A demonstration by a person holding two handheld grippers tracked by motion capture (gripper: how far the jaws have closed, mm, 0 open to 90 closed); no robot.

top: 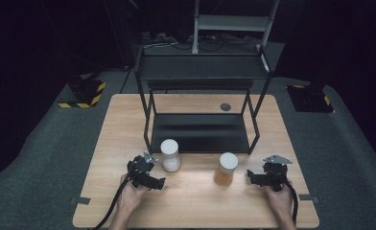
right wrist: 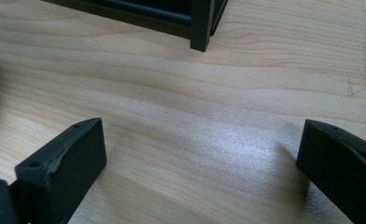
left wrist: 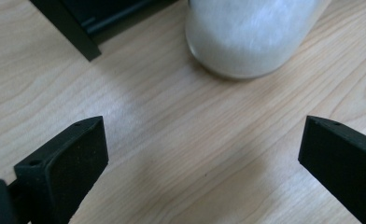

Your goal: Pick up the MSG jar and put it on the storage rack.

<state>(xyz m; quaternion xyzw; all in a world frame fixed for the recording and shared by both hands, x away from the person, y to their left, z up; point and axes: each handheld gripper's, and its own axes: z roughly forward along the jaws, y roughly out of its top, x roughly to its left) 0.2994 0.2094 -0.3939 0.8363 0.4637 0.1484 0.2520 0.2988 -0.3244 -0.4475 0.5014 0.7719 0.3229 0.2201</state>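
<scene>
Two white-lidded jars stand upright on the wooden table (top: 195, 199) in front of a black two-tier rack (top: 200, 129). The left jar (top: 170, 155) holds white powder; its rounded base (left wrist: 246, 37) rises just ahead of my left gripper (left wrist: 202, 154), whose jaws stand wide apart with only bare wood between them. The right jar (top: 226, 169) holds something amber. My right gripper (top: 254, 177) sits to the right of that jar, a short gap away, jaws spread (right wrist: 202, 154) over bare table. In the high view my left gripper (top: 152, 179) lies just left of and below the white jar.
A leg of the rack (right wrist: 201, 25) stands ahead of the right gripper, and the rack's lower edge (left wrist: 73, 28) runs ahead-left of the left one. A small round grey disc (top: 225, 107) is set in the table behind the rack. Dark carpet surrounds the table.
</scene>
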